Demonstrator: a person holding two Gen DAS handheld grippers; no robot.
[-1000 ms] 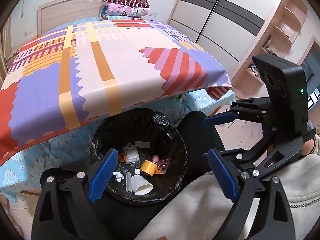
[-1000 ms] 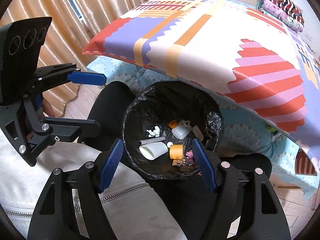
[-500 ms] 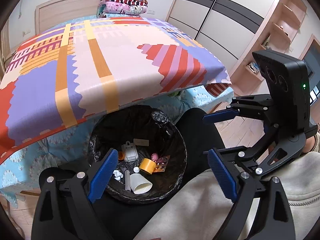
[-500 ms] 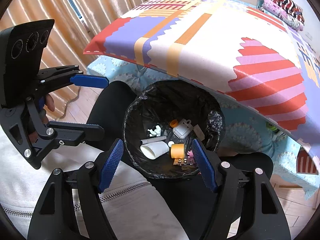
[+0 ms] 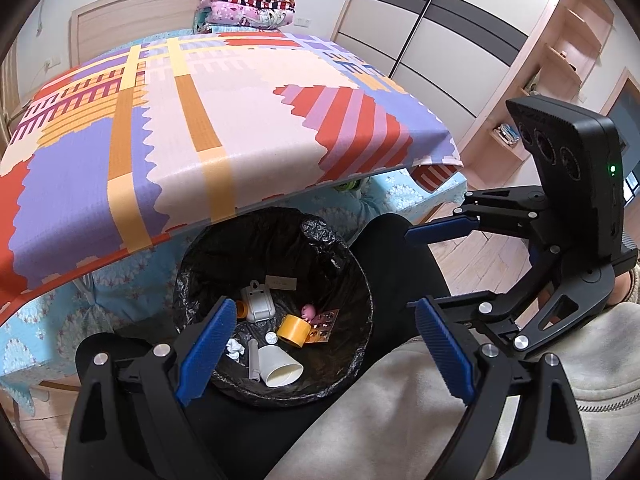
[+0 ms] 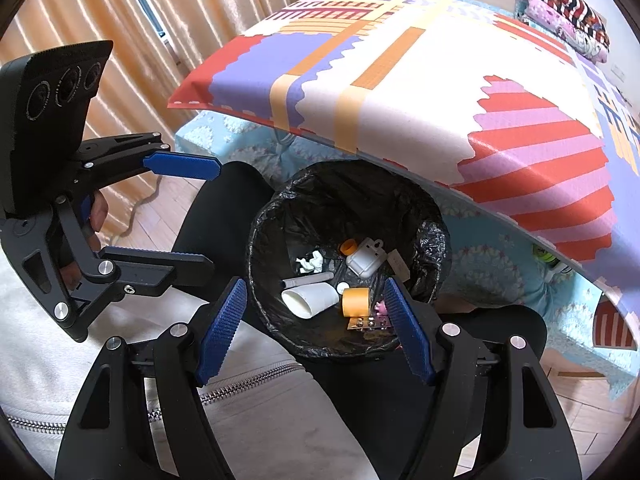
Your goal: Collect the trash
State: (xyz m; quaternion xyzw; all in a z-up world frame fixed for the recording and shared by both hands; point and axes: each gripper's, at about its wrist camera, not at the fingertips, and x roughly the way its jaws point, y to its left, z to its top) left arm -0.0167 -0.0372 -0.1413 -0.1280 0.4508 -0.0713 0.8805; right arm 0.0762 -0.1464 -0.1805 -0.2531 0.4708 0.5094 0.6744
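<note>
A round bin with a black bag [image 5: 348, 264] [image 6: 432, 236] stands on the floor under the edge of the patterned mat. In it lie a white paper cup [image 5: 280, 368] [image 6: 308, 300], a yellow tape roll [image 5: 294, 330] [image 6: 355, 301], a white plastic case [image 5: 260, 304] [image 6: 366, 258], crumpled paper [image 5: 235, 350] and a blister pack [image 5: 324, 322]. My left gripper [image 5: 324, 352] [image 6: 188, 216] is open and empty above the bin's near rim. My right gripper [image 6: 314, 332] [image 5: 432, 264] is open and empty, also above the near rim.
A colourful foam mat [image 5: 192, 128] [image 6: 400, 80] covers the bed and overhangs the bin. Folded blankets [image 5: 248, 4] lie at its far end. Wardrobe doors [image 5: 440, 40] and shelves stand right, curtains [image 6: 120, 20] left. My legs [image 5: 400, 264] flank the bin.
Both grippers stay open and empty. The left view has drifted slightly back and up; the right gripper has risen a little in the left view. The bin's contents have not moved.
</note>
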